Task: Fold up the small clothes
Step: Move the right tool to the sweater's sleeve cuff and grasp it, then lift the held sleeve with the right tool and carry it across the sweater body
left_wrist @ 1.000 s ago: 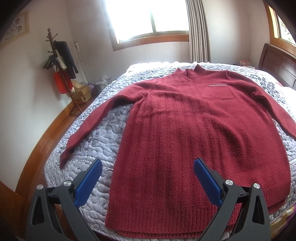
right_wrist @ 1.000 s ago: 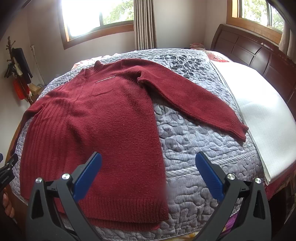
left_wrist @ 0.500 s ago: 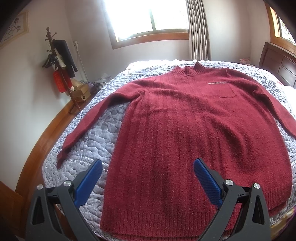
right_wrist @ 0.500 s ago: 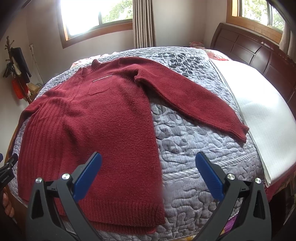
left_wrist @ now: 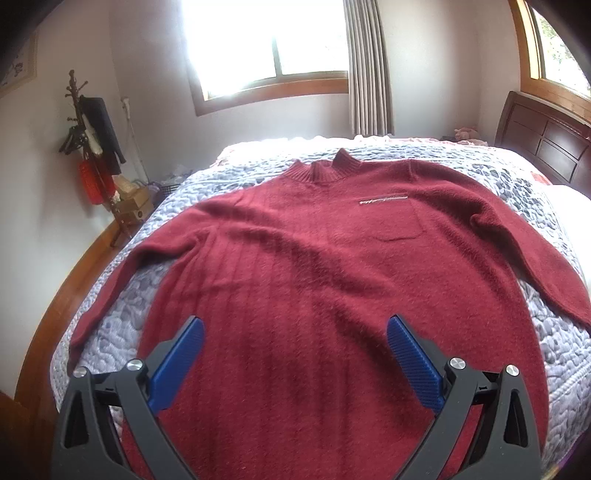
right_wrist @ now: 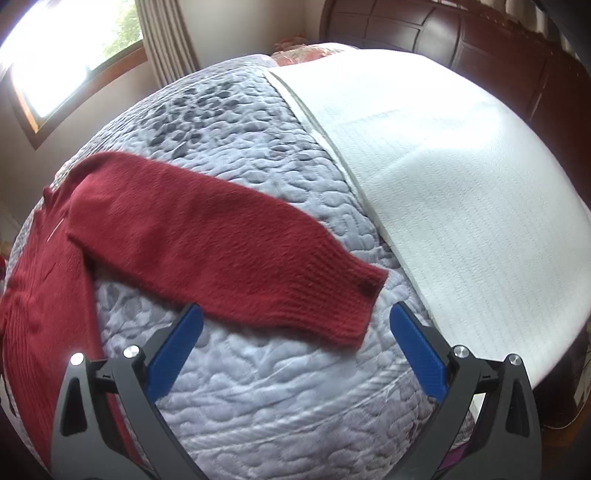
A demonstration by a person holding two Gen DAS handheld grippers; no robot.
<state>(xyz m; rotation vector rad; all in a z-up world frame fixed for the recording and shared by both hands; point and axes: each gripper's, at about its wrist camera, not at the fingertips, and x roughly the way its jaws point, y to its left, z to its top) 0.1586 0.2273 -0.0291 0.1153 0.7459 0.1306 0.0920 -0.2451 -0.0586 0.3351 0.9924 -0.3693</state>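
Right now your left gripper (left_wrist: 294, 334) is spread wide and holds nothing; its blue pads (left_wrist: 177, 363) hang over the lower body of the red sweater (left_wrist: 314, 280). Your right gripper (right_wrist: 295, 325) is likewise spread and empty, poised just near the sweater's right cuff (right_wrist: 356, 299), not touching it. The sweater lies flat, face up, on the grey quilt (left_wrist: 110, 332), collar far, both sleeves angled out to the sides. Its hem is cut off behind your left gripper's frame, and in the right view most of the body runs off the left edge. The left cuff (left_wrist: 75, 339) droops at the quilt's edge and is hard to make out. A white sheet (right_wrist: 461, 177) covers the bed to the right of the quilt, ending at a dark headboard (right_wrist: 480, 33). Far left, a coat rack (left_wrist: 92, 147) with dark and red things stands by the wall; a window (left_wrist: 273, 48) glares so brightly that nothing shows through it.
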